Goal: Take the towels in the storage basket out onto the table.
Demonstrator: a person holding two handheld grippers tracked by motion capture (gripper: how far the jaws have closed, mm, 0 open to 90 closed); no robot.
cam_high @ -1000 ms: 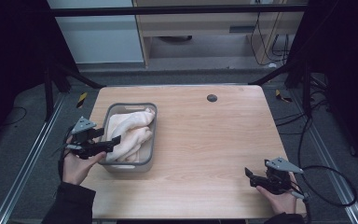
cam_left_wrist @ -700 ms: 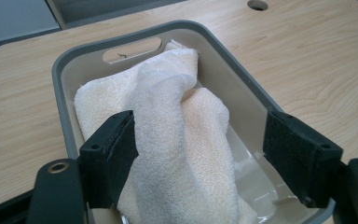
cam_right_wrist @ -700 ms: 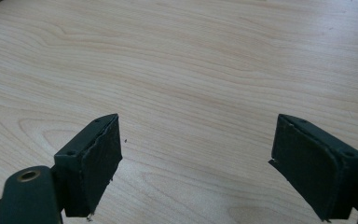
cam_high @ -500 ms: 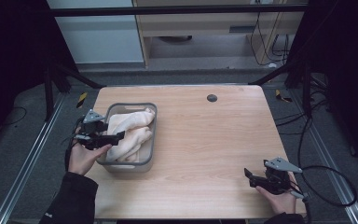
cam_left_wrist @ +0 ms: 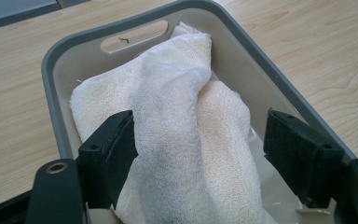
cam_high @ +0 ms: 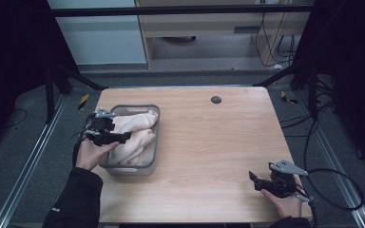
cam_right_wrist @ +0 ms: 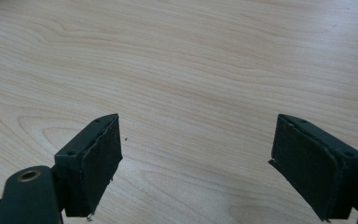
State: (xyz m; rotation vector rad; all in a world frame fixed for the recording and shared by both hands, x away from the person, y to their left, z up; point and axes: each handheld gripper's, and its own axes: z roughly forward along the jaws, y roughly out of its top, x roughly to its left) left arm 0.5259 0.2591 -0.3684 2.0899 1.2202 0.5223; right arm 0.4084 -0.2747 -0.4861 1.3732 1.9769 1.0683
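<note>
While towel (cam_left_wrist: 186, 135) lies ungrasped in basket (cam_left_wrist: 51, 79), left gripper (cam_left_wrist: 200, 154) straddles it, jaws apart; right gripper (cam_right_wrist: 209, 163) idle, apart.

Tabletop: my light wooden table (cam_high: 209, 142), bare across most of its surface.
Left edge: grey basket (cam_high: 154, 142) sits there, well inside the corners.
Far edge: small dark round spot (cam_high: 216, 99), near the middle.
</note>
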